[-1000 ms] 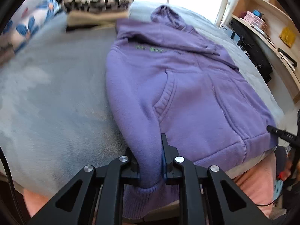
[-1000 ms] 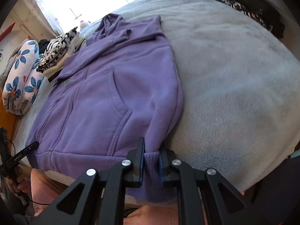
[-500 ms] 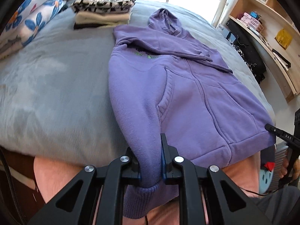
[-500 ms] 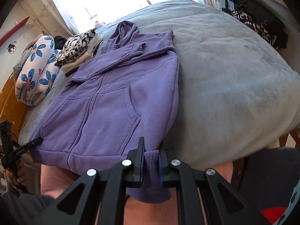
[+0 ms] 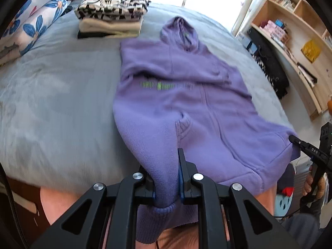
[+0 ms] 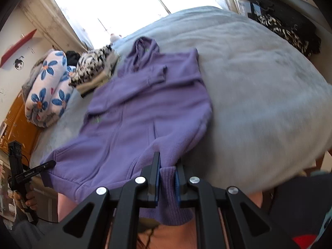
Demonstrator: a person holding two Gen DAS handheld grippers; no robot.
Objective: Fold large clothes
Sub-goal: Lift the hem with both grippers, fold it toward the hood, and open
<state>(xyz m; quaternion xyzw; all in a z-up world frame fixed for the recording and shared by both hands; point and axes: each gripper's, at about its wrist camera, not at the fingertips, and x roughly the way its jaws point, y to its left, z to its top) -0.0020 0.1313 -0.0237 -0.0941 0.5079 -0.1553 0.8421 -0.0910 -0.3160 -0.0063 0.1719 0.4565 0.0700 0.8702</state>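
Purple hoodie (image 5: 186,108) laid front-up on the grey bed (image 5: 51,108), hood toward the window, both sleeves folded across the chest (green lettering partly covered). Left gripper (image 5: 166,178) clenched on the ribbed hem at one bottom corner; right gripper (image 6: 167,178) clenched on the hem at the opposite corner, the hem hanging over the bed edge. Beyond the hood: a stack of folded clothes (image 5: 112,16) and a blue-flowered pillow (image 6: 47,89). Wooden shelves (image 5: 300,41) stand beside the bed.

Black left gripper (image 5: 166,178), right gripper (image 6: 167,179): silver screws, blue-lined jaws.
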